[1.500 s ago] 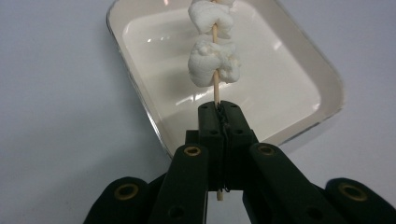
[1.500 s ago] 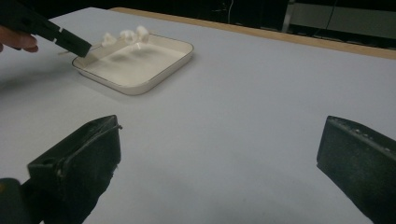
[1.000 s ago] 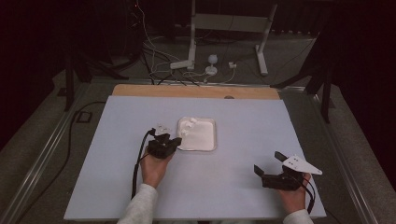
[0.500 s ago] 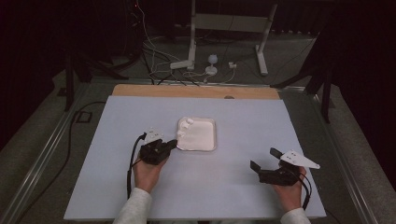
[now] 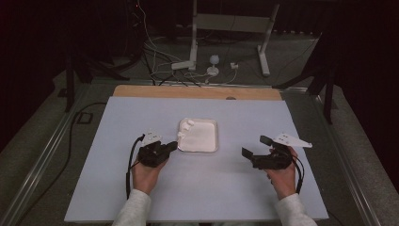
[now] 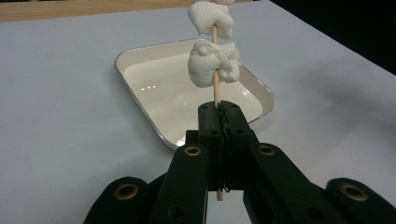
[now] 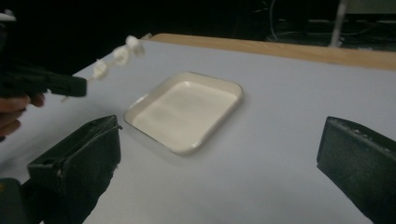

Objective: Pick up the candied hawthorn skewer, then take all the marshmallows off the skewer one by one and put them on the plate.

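Note:
My left gripper (image 5: 172, 146) (image 6: 219, 110) is shut on a thin wooden skewer (image 6: 215, 87) that points up and away over the near left corner of a white tray (image 5: 207, 137) (image 6: 154, 95). White marshmallows (image 6: 213, 63) (image 5: 187, 125) are threaded on the skewer. In the right gripper view the left gripper (image 7: 78, 87) shows at the left with the marshmallows (image 7: 122, 55) on the skewer. My right gripper (image 5: 256, 146) (image 7: 219, 126) stands open to the right of the tray (image 7: 187, 109), with nothing between its jaws.
The tray sits mid-table on a pale blue-grey mat (image 5: 141, 188), with a wooden strip (image 5: 197, 92) along the far edge. Beyond the table are stand legs (image 5: 193, 42) and cables (image 5: 155, 61) on the floor.
The right gripper has risen and moved left and away from the person, closer to the tray. The left gripper with the skewer has barely shifted.

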Available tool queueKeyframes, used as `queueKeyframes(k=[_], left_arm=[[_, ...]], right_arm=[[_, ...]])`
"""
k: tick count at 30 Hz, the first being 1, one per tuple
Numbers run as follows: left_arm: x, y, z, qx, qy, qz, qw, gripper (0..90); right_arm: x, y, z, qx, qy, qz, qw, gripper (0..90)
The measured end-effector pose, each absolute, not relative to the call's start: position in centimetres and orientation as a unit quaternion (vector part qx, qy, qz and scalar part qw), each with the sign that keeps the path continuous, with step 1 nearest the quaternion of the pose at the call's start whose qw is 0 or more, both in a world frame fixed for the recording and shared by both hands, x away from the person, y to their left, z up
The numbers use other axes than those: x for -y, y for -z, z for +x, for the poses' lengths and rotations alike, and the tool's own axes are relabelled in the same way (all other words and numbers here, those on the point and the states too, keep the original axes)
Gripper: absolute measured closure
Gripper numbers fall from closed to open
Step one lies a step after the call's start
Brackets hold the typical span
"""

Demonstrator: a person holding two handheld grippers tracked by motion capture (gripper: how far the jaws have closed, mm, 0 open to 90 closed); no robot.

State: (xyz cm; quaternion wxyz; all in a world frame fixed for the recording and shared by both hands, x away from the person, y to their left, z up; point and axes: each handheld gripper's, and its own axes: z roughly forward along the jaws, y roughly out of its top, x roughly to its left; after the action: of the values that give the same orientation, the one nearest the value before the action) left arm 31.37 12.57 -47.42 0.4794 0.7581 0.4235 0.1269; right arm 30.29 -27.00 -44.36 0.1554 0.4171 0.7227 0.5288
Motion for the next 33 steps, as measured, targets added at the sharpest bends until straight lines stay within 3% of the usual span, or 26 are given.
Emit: queueKeyframes(k=[10,33], left_arm=[[-11.8,47.3,31.1,-0.400,-0.123,0.765,0.490,90.0],[-11.3,47.2,30.7,-0.365,-0.117,0.765,0.518,90.0]], right_arm=[[24.2,41.8,32.7,-0.722,-0.545,0.405,0.132,0.0],[19.1,42.0,36.0,-0.732,-0.541,0.412,0.039,2.1]])
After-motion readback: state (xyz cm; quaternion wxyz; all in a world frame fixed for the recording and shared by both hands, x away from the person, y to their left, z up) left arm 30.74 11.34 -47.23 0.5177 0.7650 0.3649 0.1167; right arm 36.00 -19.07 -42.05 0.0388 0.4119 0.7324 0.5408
